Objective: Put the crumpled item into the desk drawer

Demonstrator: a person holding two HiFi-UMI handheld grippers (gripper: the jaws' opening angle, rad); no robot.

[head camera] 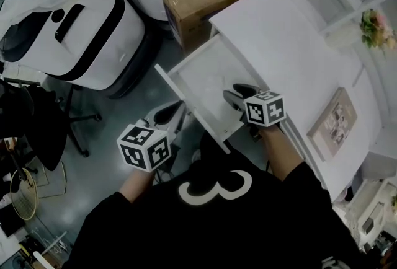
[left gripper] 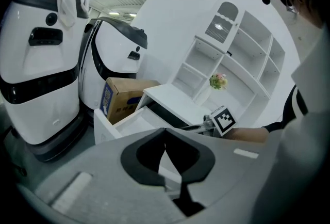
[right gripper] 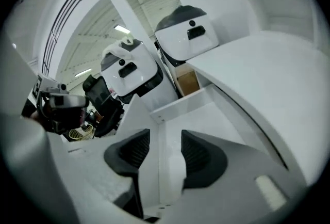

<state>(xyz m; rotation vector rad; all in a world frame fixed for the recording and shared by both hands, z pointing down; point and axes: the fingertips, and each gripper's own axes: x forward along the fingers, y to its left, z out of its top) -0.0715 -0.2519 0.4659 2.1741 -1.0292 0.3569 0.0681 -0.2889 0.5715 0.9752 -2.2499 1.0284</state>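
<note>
Where the head view looks down, the right hand-held gripper sits over the open drawer of the white desk. The left hand-held gripper is outside, just beside the drawer front.

Left gripper view: jaws clenched tip to tip, nothing between.

Right gripper view: jaws released and spread, drawer floor beneath. The crumpled item can't be told apart from the white.
</note>
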